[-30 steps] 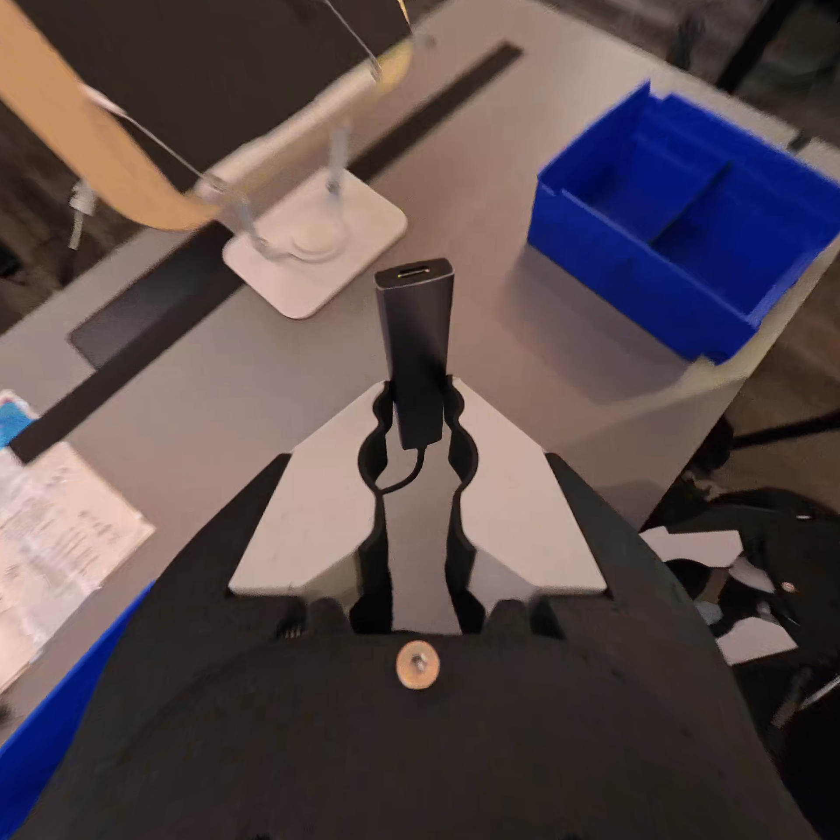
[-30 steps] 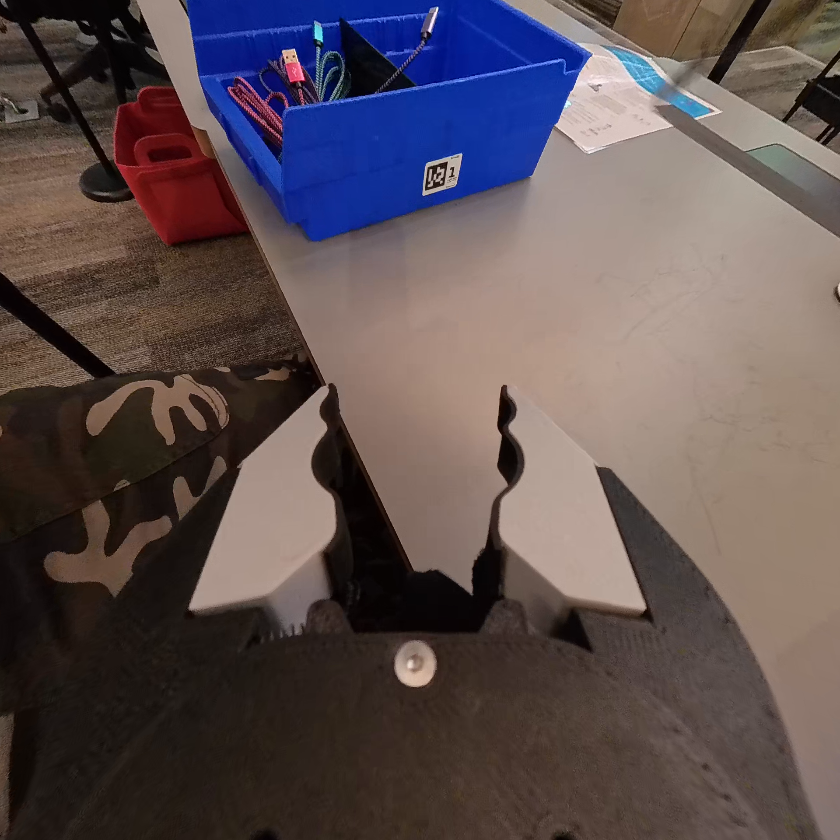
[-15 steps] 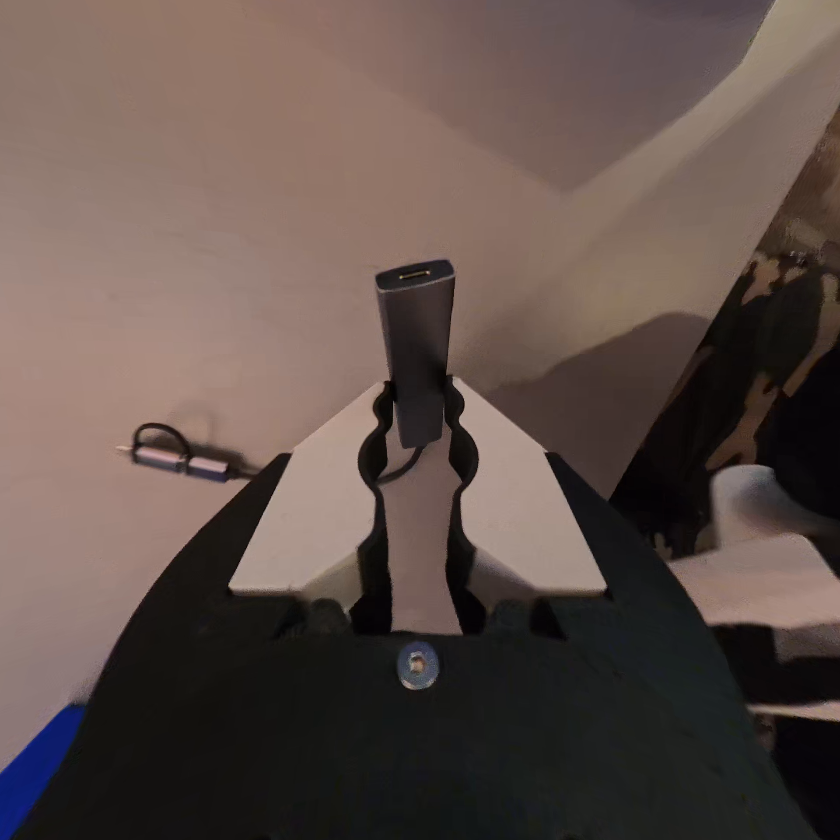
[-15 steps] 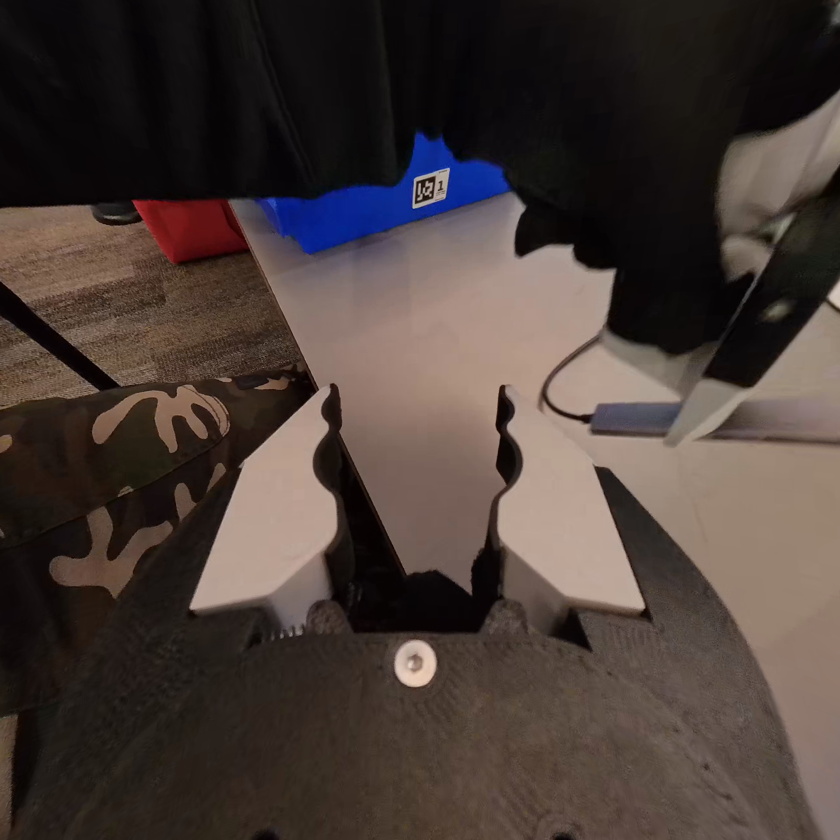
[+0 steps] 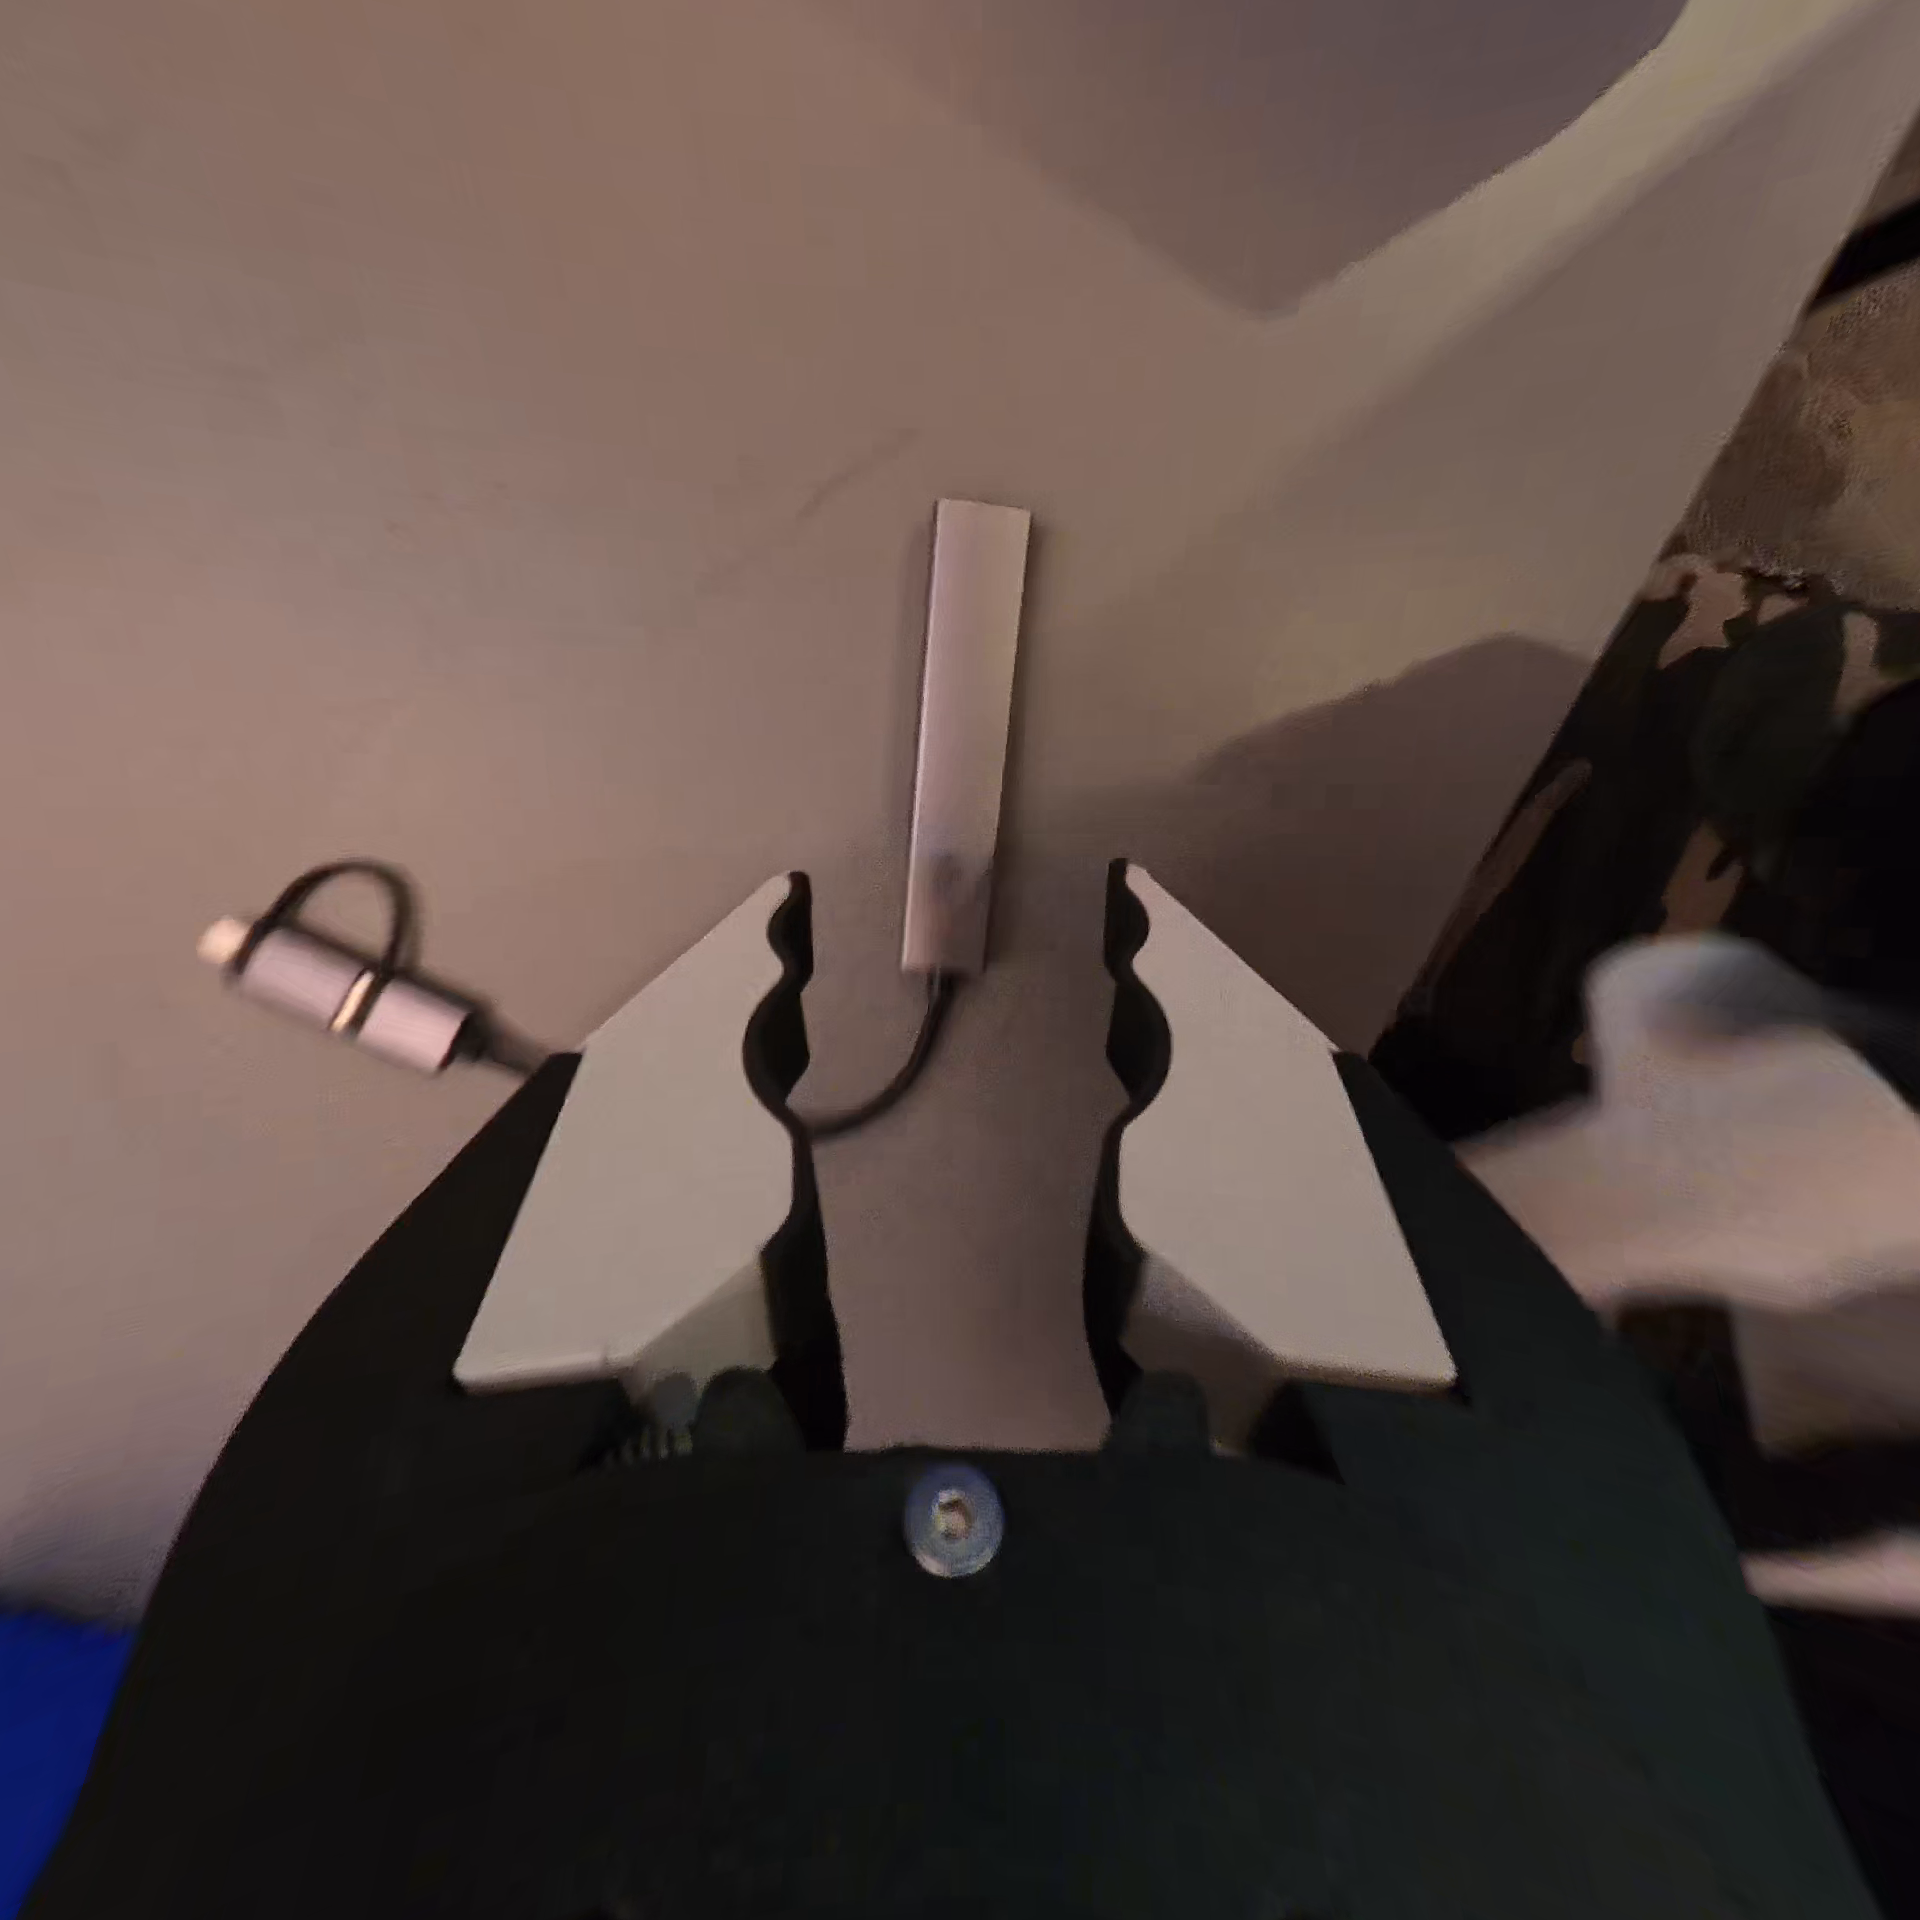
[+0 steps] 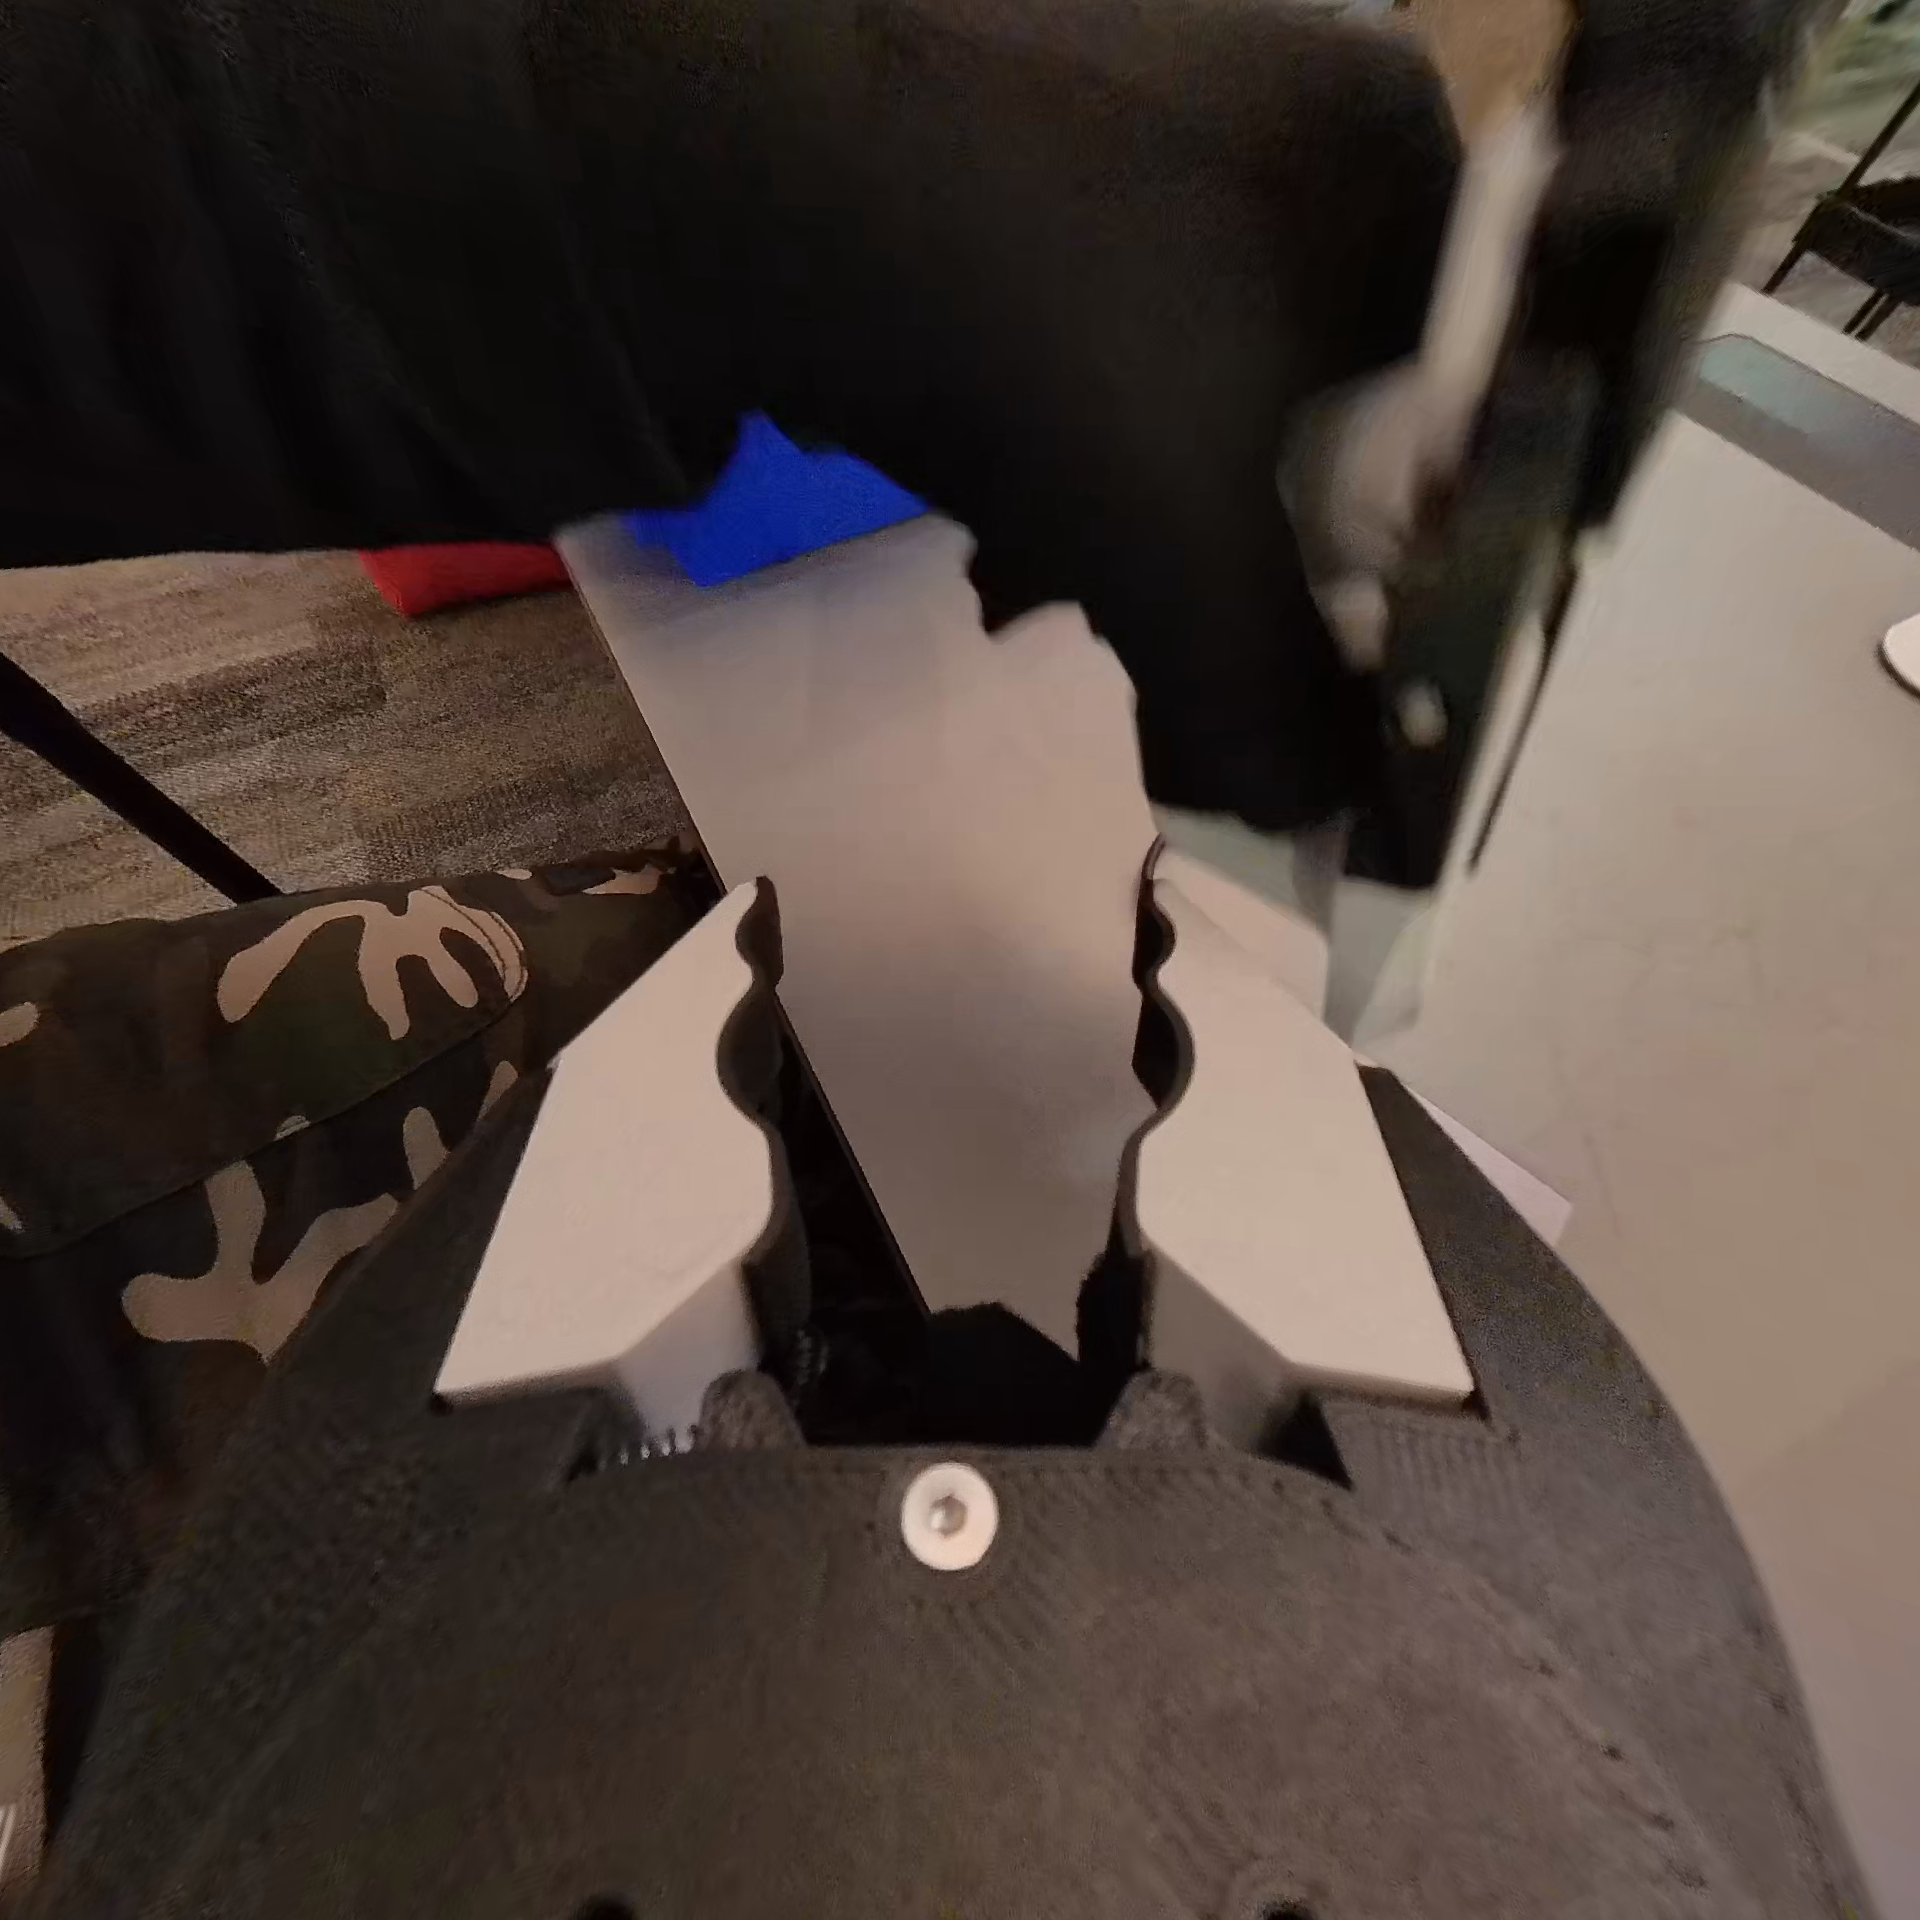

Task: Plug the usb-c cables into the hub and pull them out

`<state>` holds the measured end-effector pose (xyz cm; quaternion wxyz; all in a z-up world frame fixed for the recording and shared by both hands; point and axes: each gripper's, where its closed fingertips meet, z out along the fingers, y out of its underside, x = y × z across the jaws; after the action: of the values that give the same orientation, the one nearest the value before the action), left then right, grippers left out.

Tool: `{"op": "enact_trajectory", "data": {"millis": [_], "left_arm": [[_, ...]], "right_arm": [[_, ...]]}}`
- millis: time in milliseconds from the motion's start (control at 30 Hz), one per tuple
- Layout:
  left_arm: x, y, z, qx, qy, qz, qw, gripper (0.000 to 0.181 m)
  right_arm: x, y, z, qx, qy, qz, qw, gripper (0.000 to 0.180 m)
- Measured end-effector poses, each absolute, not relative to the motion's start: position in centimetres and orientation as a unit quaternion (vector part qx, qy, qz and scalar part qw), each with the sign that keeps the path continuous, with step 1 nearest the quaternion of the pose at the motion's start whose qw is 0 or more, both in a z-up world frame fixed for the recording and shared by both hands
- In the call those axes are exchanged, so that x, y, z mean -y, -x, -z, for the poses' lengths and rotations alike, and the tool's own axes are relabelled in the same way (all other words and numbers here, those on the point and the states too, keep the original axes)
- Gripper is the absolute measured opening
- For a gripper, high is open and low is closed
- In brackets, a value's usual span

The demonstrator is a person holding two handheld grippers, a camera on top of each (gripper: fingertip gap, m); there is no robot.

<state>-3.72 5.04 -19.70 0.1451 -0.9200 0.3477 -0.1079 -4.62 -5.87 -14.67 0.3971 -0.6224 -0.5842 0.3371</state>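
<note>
**Hub flat on the table, both grippers spread**

In the left wrist view, the left gripper (image 5: 951, 883) is seen with its jaws spread wide and nothing pinched between them. Just beyond the fingertips, toward twelve o'clock, the slim grey USB-C hub (image 5: 966, 727) is found lying flat on the pale table (image 5: 520, 416), its long axis pointing away from the camera. The hub is not touched by either finger. From its near end a thin dark lead (image 5: 894, 1081) is curved down toward seven o'clock and is lost behind the left finger (image 5: 665, 1132). At about nine o'clock, well apart from the hub, a silver double plug (image 5: 343, 992) with a small dark loop is seen resting on the table; whether it belongs to the same lead cannot be told. At three o'clock camouflage-patterned cloth (image 5: 1766, 727) is shown past the table edge, with a blurred pale shape below it that cannot be identified. A patch of blue is visible at the lower left corner.

In the right wrist view, the right gripper (image 6: 956, 894) is likewise held with jaws apart and empty, above the table edge (image 6: 935, 831). At twelve o'clock the view is filled by dark cloth, below which a blue bin (image 6: 779, 509) and a red container (image 6: 457, 577) are partly seen. At nine o'clock camouflage cloth (image 6: 260, 1039) is shown over carpet. At one o'clock a blurred dark object is seen above the table.
</note>
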Motion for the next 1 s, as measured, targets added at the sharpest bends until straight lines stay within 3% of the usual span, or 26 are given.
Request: {"op": "enact_trajectory", "data": {"millis": [33,167,300,433,600,1000], "left_arm": [[-4.5,4.8,17.9,-0.339,0.919,0.104,0.171,0.054],[-1.0,13.4,10.6,-0.266,0.927,0.047,0.261,0.038],[5.0,26.6,8.4,-0.153,0.955,-0.027,0.255,0.028],[11.0,34.3,10.5,-0.124,0.968,-0.036,0.216,0.028],[15.7,35.8,15.8,-0.198,0.969,-0.070,0.130,0.029],[15.2,33.6,20.7,-0.314,0.936,-0.126,0.092,0.021]], "right_arm": [[5.8,4.6,14.5,0.582,0.622,-0.339,0.398,0.067],[5.9,4.6,14.4,0.581,0.622,-0.345,0.397,0.067],[6.2,4.8,14.5,0.582,0.620,-0.350,0.392,0.067],[6.3,4.9,14.6,0.583,0.621,-0.351,0.390,0.067],[6.5,5.1,15.1,0.588,0.623,-0.345,0.384,0.067],[6.7,5.1,15.9,0.593,0.626,-0.338,0.376,0.066]]}}
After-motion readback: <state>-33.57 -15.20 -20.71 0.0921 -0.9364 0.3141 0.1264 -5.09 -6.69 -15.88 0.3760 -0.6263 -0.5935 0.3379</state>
